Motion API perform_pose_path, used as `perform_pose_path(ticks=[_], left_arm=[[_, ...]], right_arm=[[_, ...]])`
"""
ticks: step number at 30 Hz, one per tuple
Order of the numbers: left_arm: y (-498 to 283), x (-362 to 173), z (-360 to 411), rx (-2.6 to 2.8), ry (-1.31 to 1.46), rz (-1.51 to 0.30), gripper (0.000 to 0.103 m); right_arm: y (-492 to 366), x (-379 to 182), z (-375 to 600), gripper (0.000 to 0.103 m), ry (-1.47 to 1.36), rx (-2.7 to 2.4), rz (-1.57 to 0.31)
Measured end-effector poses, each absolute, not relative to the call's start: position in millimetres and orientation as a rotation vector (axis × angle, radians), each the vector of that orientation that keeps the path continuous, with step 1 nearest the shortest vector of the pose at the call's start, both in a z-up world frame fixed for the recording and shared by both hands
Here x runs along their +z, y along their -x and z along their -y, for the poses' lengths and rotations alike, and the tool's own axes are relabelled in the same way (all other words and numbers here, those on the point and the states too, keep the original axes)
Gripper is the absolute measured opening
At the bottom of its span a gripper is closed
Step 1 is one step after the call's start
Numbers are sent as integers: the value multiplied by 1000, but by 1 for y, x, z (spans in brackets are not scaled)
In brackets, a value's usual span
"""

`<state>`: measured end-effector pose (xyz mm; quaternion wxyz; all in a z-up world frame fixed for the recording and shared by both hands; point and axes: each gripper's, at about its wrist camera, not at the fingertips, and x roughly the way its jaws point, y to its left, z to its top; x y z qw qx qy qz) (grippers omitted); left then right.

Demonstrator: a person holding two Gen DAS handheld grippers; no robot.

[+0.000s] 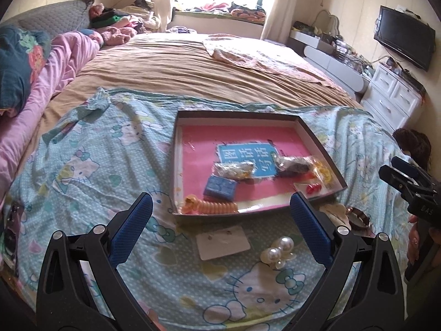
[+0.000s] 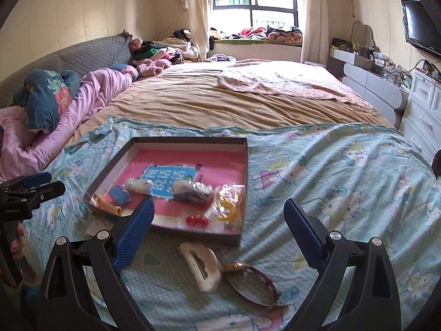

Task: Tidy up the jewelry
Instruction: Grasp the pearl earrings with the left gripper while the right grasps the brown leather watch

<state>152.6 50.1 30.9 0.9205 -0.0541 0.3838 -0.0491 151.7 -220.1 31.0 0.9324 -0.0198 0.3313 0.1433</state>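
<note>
A shallow dark box [image 1: 239,114] with a pink floor lies on the cat-print sheet; in the right wrist view the box [image 2: 190,139] holds the same items. Inside lie an orange spiral hair tie [image 1: 212,207], a blue case [image 1: 220,189], bagged trinkets [image 1: 234,171] and red beads [image 2: 197,220]. In front of the box lie pearl earrings [image 1: 275,251] and a white card [image 1: 223,242], between my open left gripper [image 1: 222,229] fingers. My open right gripper [image 2: 219,233] hovers over a white hair claw [image 2: 201,264] and a watch [image 2: 253,284].
The sheet [image 1: 82,171] covers the near part of a wide bed with a tan cover [image 1: 179,69]. Pink bedding and pillows [image 1: 41,63] pile at the left. White drawers [image 1: 391,96] and a wall television [image 1: 402,37] stand at the right. A hand [image 1: 413,237] holds the other gripper.
</note>
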Motion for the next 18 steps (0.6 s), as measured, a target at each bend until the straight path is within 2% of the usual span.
perform_pose_path(ticks=[18], left_arm=[[-146,0,-6,-193,30,-869,93]], right_arm=[[-137,3,246,94,57,271,-752]])
